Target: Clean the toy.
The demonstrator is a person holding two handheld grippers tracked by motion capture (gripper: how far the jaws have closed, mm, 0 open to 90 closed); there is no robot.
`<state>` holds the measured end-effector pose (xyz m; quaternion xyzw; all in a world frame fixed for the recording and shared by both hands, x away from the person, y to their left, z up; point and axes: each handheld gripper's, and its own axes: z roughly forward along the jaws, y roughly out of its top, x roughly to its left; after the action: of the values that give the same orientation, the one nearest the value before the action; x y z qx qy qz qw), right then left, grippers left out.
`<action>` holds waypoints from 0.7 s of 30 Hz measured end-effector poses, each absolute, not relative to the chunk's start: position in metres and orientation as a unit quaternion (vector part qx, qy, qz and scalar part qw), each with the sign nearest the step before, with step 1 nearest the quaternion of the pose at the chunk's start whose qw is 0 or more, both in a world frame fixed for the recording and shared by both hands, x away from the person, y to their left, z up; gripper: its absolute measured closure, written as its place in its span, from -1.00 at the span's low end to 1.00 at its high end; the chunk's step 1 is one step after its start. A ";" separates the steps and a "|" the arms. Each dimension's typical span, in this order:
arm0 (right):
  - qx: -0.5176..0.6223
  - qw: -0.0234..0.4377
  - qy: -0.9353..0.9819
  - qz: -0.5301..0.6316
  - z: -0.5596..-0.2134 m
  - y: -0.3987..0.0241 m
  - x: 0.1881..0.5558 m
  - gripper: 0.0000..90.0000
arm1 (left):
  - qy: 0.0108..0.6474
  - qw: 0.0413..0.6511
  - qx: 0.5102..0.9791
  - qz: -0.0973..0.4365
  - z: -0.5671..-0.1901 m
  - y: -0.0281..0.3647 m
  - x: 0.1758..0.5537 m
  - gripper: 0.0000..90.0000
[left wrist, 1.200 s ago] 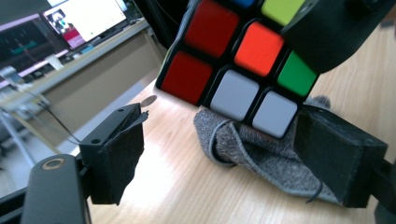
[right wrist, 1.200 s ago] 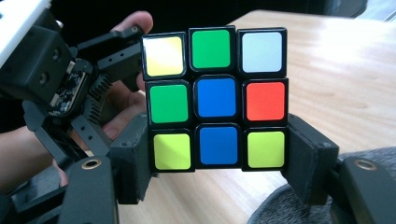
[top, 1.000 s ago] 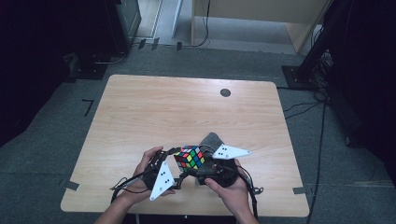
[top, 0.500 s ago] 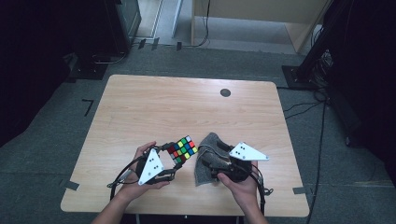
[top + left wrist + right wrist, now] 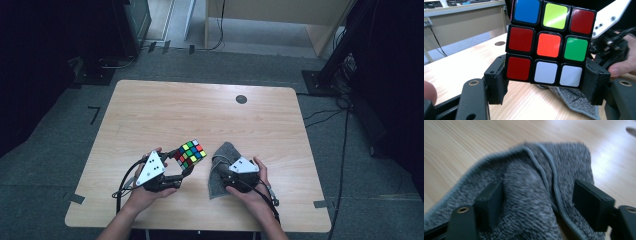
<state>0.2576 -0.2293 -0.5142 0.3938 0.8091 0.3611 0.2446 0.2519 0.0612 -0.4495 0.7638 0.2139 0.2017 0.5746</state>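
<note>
A scrambled colour cube (image 5: 190, 153) is held a little above the wooden table (image 5: 200, 110), clear of the surface. My left gripper (image 5: 184, 165) is shut on it, its jaws pressing the cube's two lower sides. In the left gripper view the cube (image 5: 549, 45) shows red, orange, green, blue and white squares, gripped by the left gripper (image 5: 546, 82). A grey knitted cloth (image 5: 220, 155) lies bunched on the table to the cube's right. My right gripper (image 5: 227, 176) sits down on it. Its jaws have just been closing, and a fold of the cloth (image 5: 529, 182) bulges inside the right gripper (image 5: 539, 202), with a gap left at the right jaw.
A small black round mark (image 5: 241, 99) sits at the table's far right. Beyond the table are dark floor, cables (image 5: 345, 130) and furniture bases. Grey tape tabs mark the near table corners (image 5: 320, 203). Bare wood stretches across the table's far half.
The two grippers have parted. The left one carried the cube slightly left. The right one came down toward the front edge with the cloth, which now lies on the table.
</note>
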 end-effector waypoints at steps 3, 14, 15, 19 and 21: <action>0.396 0.226 0.816 0.355 -0.518 -0.231 0.260 -0.09 | 0.213 0.574 0.765 0.201 -0.450 0.061 0.252 -0.26; 0.424 0.239 0.749 0.450 -0.478 -0.249 0.247 0.65 | 0.206 0.556 0.782 0.194 -0.455 0.056 0.253 -0.26; 0.421 0.239 0.734 0.476 -0.470 -0.251 0.243 0.64 | 0.204 0.553 0.784 0.193 -0.456 0.055 0.253 -0.26; 0.369 0.234 0.693 0.573 -0.435 -0.249 0.223 0.64 | 0.190 0.539 0.797 0.196 -0.459 0.049 0.250 -0.26; 0.339 0.231 0.688 0.599 -0.420 -0.241 0.213 0.64 | 0.180 0.537 0.801 0.195 -0.460 0.045 0.248 -0.26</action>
<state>0.2133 -0.2414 -0.4205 0.3386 0.6877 0.5992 0.2311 0.2477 0.0449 -0.4604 0.8009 0.1802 0.1952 0.5366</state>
